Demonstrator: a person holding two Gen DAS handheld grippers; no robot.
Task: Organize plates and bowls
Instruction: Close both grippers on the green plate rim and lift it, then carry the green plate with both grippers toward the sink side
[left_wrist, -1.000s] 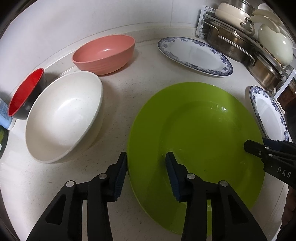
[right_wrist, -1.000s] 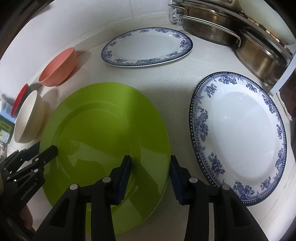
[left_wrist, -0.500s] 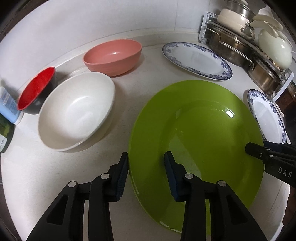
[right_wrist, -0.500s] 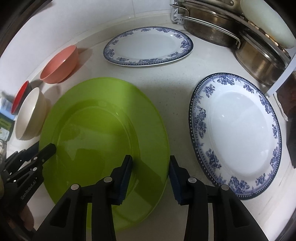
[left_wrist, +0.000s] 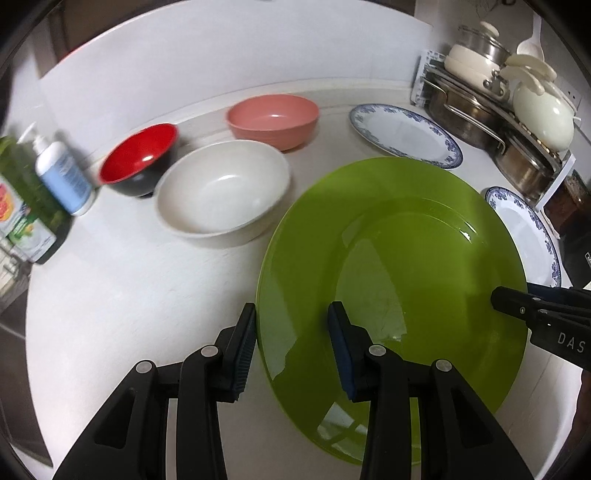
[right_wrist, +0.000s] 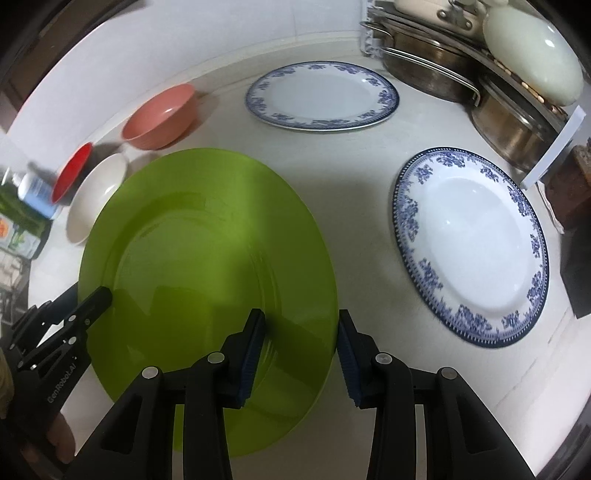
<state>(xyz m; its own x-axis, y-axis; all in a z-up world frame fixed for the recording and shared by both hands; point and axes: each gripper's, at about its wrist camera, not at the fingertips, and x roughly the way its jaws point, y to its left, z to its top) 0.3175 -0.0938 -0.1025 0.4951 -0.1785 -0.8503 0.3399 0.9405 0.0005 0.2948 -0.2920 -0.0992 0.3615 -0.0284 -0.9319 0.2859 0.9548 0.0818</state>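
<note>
A large green plate (left_wrist: 406, 258) hangs tilted above the white counter, gripped at opposite rims. My left gripper (left_wrist: 291, 314) is shut on its left rim, one pad under and one over. On the right rim (right_wrist: 203, 240) my right gripper (right_wrist: 301, 321) is shut in the same way. Each gripper shows in the other's view, the right (left_wrist: 517, 306) and the left (right_wrist: 92, 299). A white bowl (left_wrist: 221, 188), a pink bowl (left_wrist: 273, 118) and a red bowl (left_wrist: 140, 158) stand at the left. Two blue-rimmed plates (right_wrist: 321, 96) (right_wrist: 469, 251) lie flat on the counter.
A rack of steel pots and cream lids (right_wrist: 443, 66) fills the back right corner. A pump bottle (left_wrist: 62, 173) and a green carton (left_wrist: 22, 206) stand at the left edge. A white wall runs along the back.
Both grippers have risen with the green plate between them. The bowls and plates on the counter look smaller and farther, and the bottles at the left have come into view.
</note>
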